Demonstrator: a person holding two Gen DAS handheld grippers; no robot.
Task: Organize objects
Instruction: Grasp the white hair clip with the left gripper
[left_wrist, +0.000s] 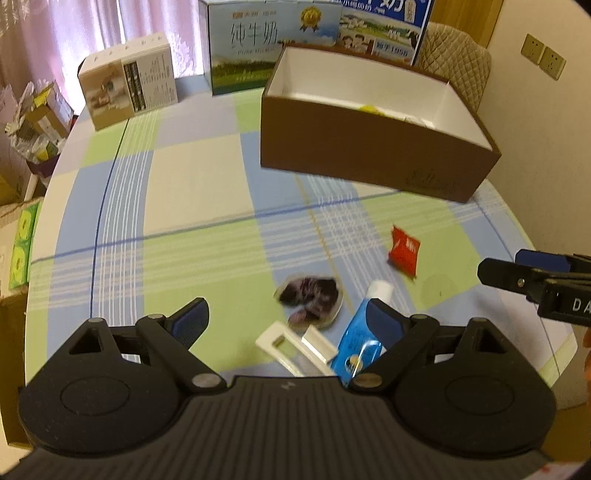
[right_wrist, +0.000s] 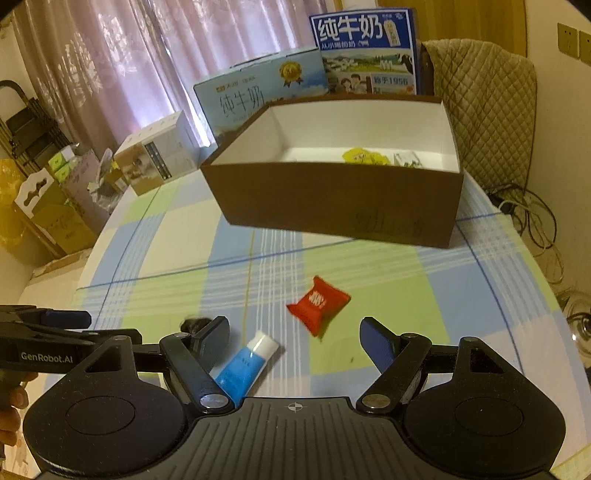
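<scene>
Four loose items lie on the table (left_wrist: 192, 192) before the brown box (right_wrist: 332, 206): red packet (right_wrist: 318, 303), blue tube (right_wrist: 243, 365), dark wrapper (left_wrist: 310, 295), white clip (left_wrist: 295, 345). Both hand-held grippers, left (left_wrist: 291, 314) and right (right_wrist: 293, 334), gape empty. Pick step; next, probably right closes on packet.

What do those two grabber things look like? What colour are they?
Both are black plastic. The left gripper and the right gripper each have a ribbed middle, two round humps, silver pins and blue pads on the fingertips. White "GenRobot.AI" lettering runs along the left one's side. No cables or sleeves show.
</scene>
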